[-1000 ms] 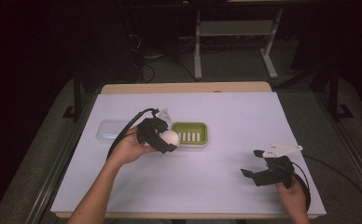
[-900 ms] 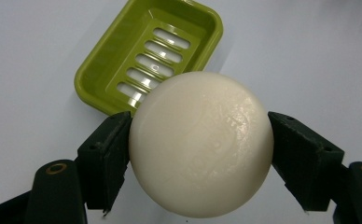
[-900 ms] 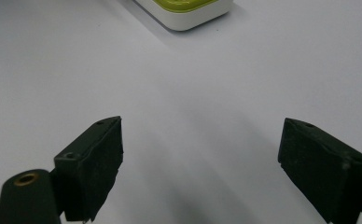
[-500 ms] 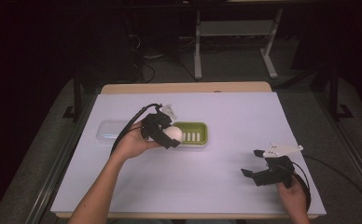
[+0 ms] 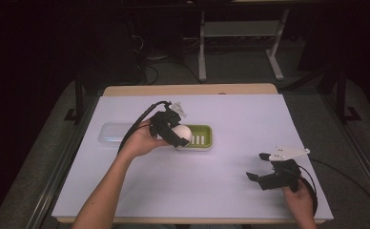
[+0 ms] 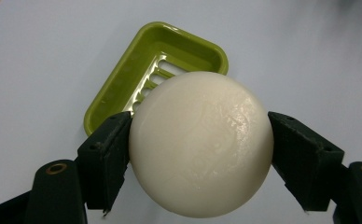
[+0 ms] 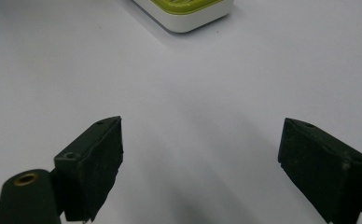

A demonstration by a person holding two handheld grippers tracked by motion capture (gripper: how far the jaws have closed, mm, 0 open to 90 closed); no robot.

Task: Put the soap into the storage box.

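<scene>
Left gripper (image 6: 200, 144) pinches white soap bar (image 6: 200, 142) above green soap dish (image 6: 156, 70) (prob. not touching); right gripper (image 7: 200, 163) jaws spread

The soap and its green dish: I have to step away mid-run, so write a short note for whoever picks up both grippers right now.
Left gripper: shut on the white soap bar, held above the near end of the green soap dish, not yet in it.
Right gripper: open, holding nothing, resting low over the white table at the near right, apart from the dish.
Clear lid or tray: lying on the table left of the dish.
Done: soap picked up and brought to the dish.
Left: probably lower the soap onto the slotted floor of the dish, open the jaws, pull back.
</scene>
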